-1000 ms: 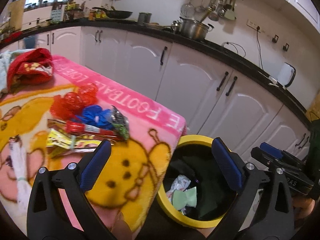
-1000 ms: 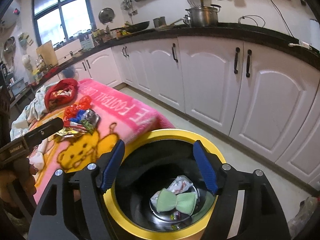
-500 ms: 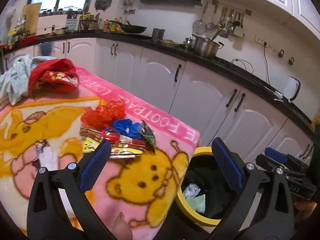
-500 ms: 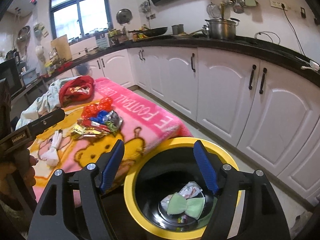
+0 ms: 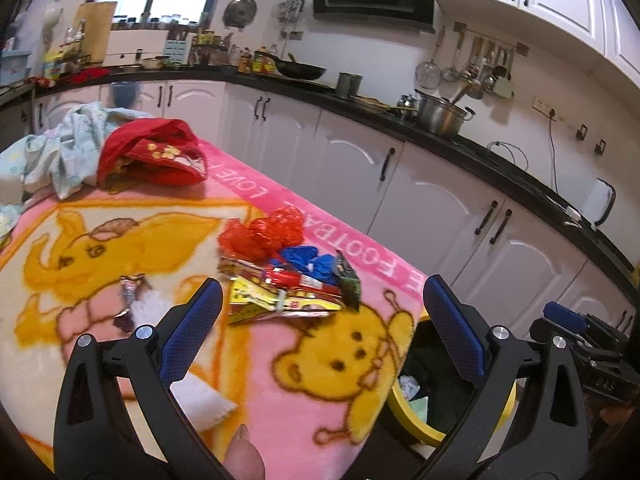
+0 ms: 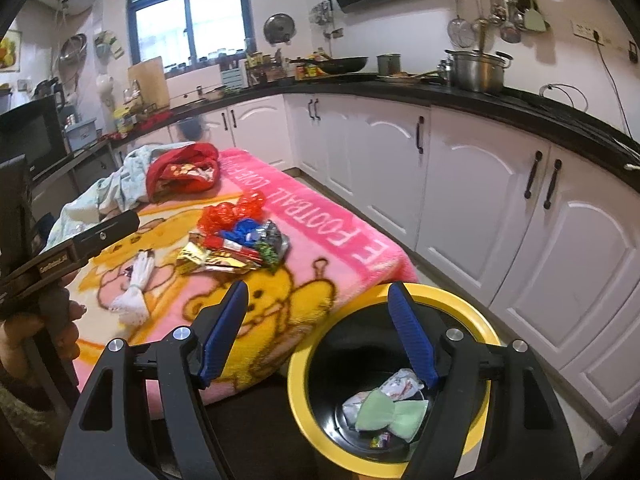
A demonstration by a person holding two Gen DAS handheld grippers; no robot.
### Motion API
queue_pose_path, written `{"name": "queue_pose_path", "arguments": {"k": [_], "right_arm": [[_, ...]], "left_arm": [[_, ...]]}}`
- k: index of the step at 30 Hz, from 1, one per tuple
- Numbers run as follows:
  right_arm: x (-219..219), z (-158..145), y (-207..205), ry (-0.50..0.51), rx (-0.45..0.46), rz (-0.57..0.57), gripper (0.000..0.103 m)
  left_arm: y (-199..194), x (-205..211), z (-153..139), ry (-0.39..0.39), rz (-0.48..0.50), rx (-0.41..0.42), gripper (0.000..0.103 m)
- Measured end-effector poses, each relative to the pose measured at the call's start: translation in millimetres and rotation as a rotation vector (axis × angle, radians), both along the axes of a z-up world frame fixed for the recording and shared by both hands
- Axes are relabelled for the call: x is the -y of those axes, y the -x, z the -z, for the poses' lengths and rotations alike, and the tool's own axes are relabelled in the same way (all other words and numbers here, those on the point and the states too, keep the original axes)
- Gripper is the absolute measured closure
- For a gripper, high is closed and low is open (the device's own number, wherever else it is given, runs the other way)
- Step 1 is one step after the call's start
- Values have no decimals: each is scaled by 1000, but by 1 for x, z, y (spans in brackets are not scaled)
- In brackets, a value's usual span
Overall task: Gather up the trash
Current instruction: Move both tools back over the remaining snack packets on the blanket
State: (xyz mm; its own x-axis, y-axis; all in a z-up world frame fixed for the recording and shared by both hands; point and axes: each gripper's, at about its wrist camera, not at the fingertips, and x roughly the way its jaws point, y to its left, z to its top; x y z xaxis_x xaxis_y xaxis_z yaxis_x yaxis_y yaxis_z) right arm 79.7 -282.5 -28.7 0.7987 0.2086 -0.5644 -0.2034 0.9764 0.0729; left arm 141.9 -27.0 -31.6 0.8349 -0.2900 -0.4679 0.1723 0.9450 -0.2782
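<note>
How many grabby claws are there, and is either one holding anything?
2. The left gripper is open above the pink blanket; the right gripper is open over the yellow bin. Neither holds anything.

Beside one yellow-rimmed black round bin (image 6: 304, 396) lay one heap of crinkly foil wrappers (image 6: 236, 240), one white paper twist (image 6: 134, 284) and two crumpled cloths (image 6: 182, 174).

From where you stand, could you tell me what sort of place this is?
Most likely a home kitchen: a steel pot on a black countertop, utensils hanging on the wall, and white cabinets below.
</note>
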Motion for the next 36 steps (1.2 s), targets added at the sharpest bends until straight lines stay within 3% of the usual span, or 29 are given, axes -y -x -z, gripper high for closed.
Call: {"name": "queue_pose_path", "arguments": {"k": [23, 31, 36], "right_arm": [[-75, -2, -23, 35, -24, -157, 30], [-89, 7, -57, 25, -55, -165, 30], [-87, 18, -83, 23, -82, -143, 31]], "left_arm": [[4, -74, 18, 14, -118, -49, 11], [-21, -86, 26, 31, -87, -112, 11], [-41, -81, 35, 48, -37, -172, 17]]}}
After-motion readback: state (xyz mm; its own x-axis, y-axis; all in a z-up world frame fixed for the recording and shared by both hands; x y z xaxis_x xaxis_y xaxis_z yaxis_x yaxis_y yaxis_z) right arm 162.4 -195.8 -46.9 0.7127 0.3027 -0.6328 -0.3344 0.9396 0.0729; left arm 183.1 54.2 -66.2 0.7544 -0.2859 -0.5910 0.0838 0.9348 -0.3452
